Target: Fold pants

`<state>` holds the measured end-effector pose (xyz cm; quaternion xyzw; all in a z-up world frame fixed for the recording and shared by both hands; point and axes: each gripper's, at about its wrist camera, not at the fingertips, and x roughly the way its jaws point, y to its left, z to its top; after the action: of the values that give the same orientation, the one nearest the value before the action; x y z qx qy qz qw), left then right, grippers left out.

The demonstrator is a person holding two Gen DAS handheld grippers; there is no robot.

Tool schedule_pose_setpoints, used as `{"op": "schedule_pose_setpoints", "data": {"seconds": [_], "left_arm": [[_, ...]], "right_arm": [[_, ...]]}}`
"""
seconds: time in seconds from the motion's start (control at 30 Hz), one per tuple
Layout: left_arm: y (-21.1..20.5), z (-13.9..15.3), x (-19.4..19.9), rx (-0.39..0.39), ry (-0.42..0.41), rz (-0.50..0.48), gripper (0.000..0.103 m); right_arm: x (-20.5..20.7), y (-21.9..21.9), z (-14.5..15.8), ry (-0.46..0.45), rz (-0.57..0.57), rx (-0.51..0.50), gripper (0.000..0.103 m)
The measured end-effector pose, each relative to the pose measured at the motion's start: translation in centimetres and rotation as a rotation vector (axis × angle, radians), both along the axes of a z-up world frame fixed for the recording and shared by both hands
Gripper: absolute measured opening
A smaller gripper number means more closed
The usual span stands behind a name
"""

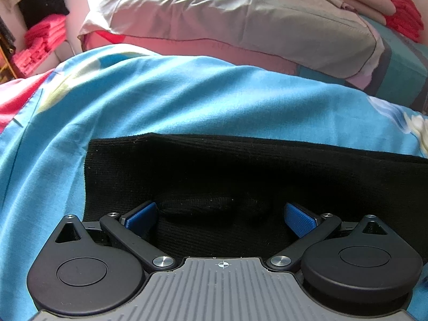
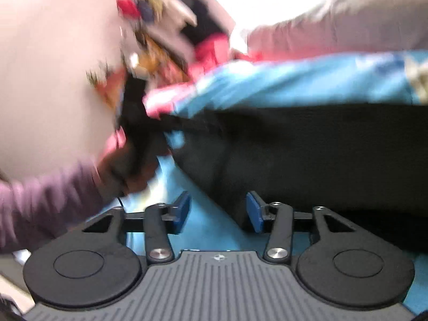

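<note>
Both hand-held grippers stand with their blue pads apart, and each camera tells a different part of the scene. Seen sharply from the left wrist, the left hand-held gripper (image 1: 220, 218) is spread wide over the black pants (image 1: 240, 171), which lie flat on a blue bedsheet (image 1: 160, 101) just ahead of it. A small raised ridge of the black cloth sits between the two pads (image 1: 141, 218), near the left-side one; neither pad clearly presses on it, so nothing is gripped. Beyond the far edge of the pants, the sheet runs on to a grey pillow (image 1: 240, 24) at the head of the bed, with red cloth (image 1: 404, 16) beyond its right end and a stack of pink folded fabric (image 1: 42, 42) off to the far left.

From the right wrist everything is smeared by motion blur. The right hand-held gripper (image 2: 218, 212) is open at a middling width, with bare blue sheet (image 2: 206, 214) showing in the gap. Its right-side pad (image 2: 254, 212) lies against the near edge of the pants (image 2: 321, 160), which fill the area ahead and to the right. Only this view shows a purple sleeve (image 2: 40, 206) on the left, reaching towards a dark blurred shape ahead-left; what that shape is cannot be made out.
</note>
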<state>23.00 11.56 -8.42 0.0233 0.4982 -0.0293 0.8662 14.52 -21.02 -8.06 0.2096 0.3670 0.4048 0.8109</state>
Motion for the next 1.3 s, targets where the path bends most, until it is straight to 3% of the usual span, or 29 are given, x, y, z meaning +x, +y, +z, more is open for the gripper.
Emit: {"op": "schedule_pose_setpoints", "data": {"seconds": [0.03, 0.1, 0.2, 0.23, 0.27, 0.4, 0.43, 0.47, 0.53, 0.6, 0.63, 0.67, 0.73, 0.8, 0.87, 0.9, 1.0, 1.03, 1.07, 1.1, 1.2, 1.27, 1.3], "left_arm": [[0.0, 0.0, 0.0, 0.002, 0.000, 0.001, 0.103], [0.0, 0.0, 0.0, 0.001, 0.003, 0.001, 0.103], [0.1, 0.0, 0.1, -0.001, 0.008, -0.001, 0.103], [0.0, 0.0, 0.1, 0.002, 0.008, -0.002, 0.103], [0.0, 0.0, 0.1, 0.005, 0.008, -0.004, 0.103], [-0.1, -0.1, 0.2, 0.013, 0.010, -0.001, 0.103], [-0.2, -0.1, 0.2, 0.016, 0.011, 0.000, 0.103], [-0.3, -0.1, 0.2, 0.020, 0.013, 0.000, 0.103], [-0.4, -0.2, 0.3, 0.026, 0.015, 0.003, 0.103], [-0.5, -0.3, 0.4, 0.033, 0.018, 0.007, 0.103], [-0.5, -0.3, 0.5, 0.037, 0.020, 0.007, 0.103], [-0.6, -0.3, 0.5, 0.041, 0.022, 0.008, 0.103], [-0.6, -0.3, 0.5, 0.045, 0.025, 0.011, 0.103], [-0.7, -0.3, 0.5, 0.048, 0.027, 0.016, 0.103], [-0.8, -0.3, 0.7, 0.058, 0.032, 0.023, 0.103], [-0.9, -0.3, 0.8, 0.063, 0.035, 0.028, 0.103], [-1.1, -0.3, 1.0, 0.073, 0.045, 0.046, 0.103], [-1.2, -0.3, 1.1, 0.077, 0.049, 0.051, 0.103], [-1.2, -0.3, 1.1, 0.079, 0.052, 0.055, 0.103], [-1.3, -0.3, 1.2, 0.082, 0.056, 0.059, 0.103], [-1.5, -0.3, 1.4, 0.092, 0.066, 0.069, 0.103], [-1.6, -0.4, 1.5, 0.098, 0.071, 0.077, 0.103], [-1.6, -0.4, 1.5, 0.100, 0.073, 0.081, 0.103]], "right_arm": [[0.1, 0.2, 0.2, -0.043, -0.049, -0.011, 0.068], [1.3, 0.9, -0.4, -0.072, -0.112, -0.058, 0.064], [3.7, 1.4, -2.6, -0.013, -0.162, -0.115, 0.045], [4.3, 1.2, -2.8, -0.017, -0.193, -0.151, 0.031], [4.7, 0.7, -3.0, -0.027, -0.241, -0.173, 0.025], [4.8, -4.3, -2.7, -0.001, -0.601, -0.142, 0.029], [4.3, -4.7, -2.3, -0.021, -0.595, -0.134, 0.030], [3.6, -4.2, -1.9, -0.047, -0.553, -0.146, 0.039], [2.3, -2.6, -1.7, -0.067, -0.399, -0.188, 0.052], [1.4, -1.8, -2.4, -0.081, -0.289, -0.255, 0.050], [1.1, -2.3, -2.8, -0.104, -0.278, -0.299, 0.037], [1.2, -2.9, -3.2, -0.107, -0.305, -0.307, 0.015], [2.1, -7.1, -3.5, -0.016, -0.484, -0.233, 0.007], [1.5, -10.1, -2.9, -0.003, -0.657, -0.191, 0.010], [0.6, -10.4, -1.8, -0.069, -0.686, -0.270, 0.042], [-0.1, -10.0, -1.4, -0.093, -0.636, -0.300, 0.045], [-1.5, -9.2, -1.8, -0.096, -0.501, -0.329, 0.043], [-1.7, -9.5, -2.2, -0.095, -0.498, -0.347, 0.032], [-1.8, -10.5, -2.6, -0.085, -0.530, -0.349, 0.003], [-1.6, -12.3, -3.1, -0.052, -0.575, -0.311, 0.000], [-1.9, -16.6, -3.0, -0.001, -0.827, -0.273, 0.002], [-2.4, -17.4, -2.3, -0.007, -0.943, -0.325, 0.022], [-2.5, -17.2, -2.0, -0.028, -0.940, -0.337, 0.027]]}}
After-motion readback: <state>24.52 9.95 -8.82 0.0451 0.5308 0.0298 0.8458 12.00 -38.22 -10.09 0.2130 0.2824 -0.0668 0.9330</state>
